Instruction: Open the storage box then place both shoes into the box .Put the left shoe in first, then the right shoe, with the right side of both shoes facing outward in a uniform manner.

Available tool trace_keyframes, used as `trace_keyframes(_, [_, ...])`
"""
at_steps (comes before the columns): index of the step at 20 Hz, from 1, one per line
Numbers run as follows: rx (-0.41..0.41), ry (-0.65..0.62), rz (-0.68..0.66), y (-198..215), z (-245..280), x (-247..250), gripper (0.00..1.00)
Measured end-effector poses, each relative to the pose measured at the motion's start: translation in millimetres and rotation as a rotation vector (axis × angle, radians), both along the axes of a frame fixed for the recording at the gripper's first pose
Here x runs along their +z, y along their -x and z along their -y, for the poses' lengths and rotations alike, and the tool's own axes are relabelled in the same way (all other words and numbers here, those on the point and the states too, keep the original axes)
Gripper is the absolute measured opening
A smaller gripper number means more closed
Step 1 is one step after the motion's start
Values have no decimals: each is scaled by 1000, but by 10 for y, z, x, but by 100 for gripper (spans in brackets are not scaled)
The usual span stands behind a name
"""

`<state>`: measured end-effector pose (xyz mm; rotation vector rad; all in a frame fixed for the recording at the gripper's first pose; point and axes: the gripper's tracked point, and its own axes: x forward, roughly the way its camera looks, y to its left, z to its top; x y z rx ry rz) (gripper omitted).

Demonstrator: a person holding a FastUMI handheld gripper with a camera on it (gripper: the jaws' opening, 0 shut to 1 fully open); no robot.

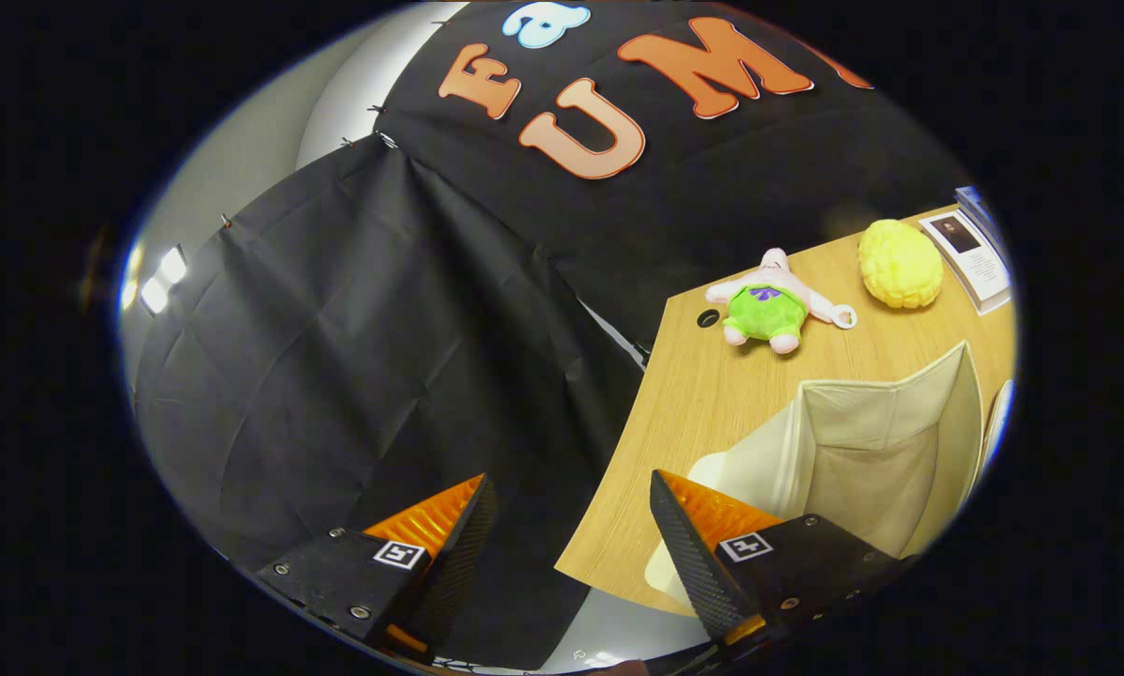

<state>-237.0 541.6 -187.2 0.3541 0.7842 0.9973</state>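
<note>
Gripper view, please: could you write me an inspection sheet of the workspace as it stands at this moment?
Surface: wooden table, with a round hole near its far corner.
Job's things: beige fabric storage box on the table, open at the top; inside looks bare as far as it shows.
Clutter: pink and green plush toy and yellow bumpy toy beyond the box; printed booklets beside the yellow toy.
Grippers: gripper open, holding nothing, fingers over the table's near corner, short of the box.
Cables: nothing seen.
Surroundings: black cloth wall pinned up behind the table; pale wall with lights beyond it.
</note>
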Motion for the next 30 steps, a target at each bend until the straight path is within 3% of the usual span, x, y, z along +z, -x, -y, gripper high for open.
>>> trace_keyframes(6, [-116,55,102,-330,564,5,98])
trace_keyframes(13, [-308,142,216,-783,1426,-56,98])
trace_keyframes(20, [-472,246,252,-1127,2409,-272,98])
trace_keyframes(30, [-622,419,196,-1286,3558,-793,99])
